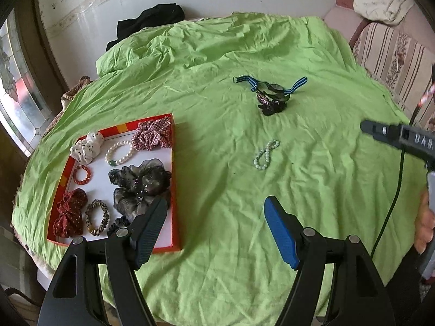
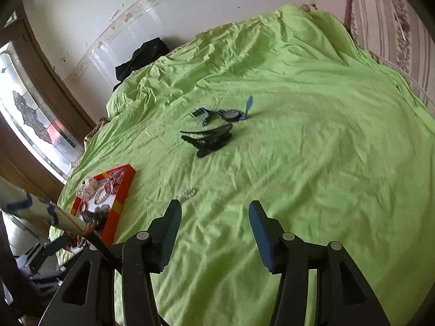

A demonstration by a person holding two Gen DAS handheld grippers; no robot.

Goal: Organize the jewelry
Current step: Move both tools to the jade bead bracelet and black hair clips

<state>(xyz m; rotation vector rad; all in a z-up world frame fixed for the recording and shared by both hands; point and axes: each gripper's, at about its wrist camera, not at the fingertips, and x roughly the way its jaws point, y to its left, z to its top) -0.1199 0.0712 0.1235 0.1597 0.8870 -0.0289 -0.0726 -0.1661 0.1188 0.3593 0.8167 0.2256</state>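
Note:
A red-rimmed tray lies on the green sheet at the left. It holds several scrunchies, a white pearl bracelet and a small red bracelet. My left gripper is open and empty; its left finger hangs over the tray's near right corner. A pale green bead bracelet lies loose on the sheet ahead of it. Farther off lie a watch with a blue striped strap and dark hair clips. My right gripper is open and empty, with the bead bracelet just past its left fingertip.
The green sheet covers the whole bed. A black cloth lies at its far edge by the wall. A striped cushion borders the right side. A green cable hangs at the right, near a hand.

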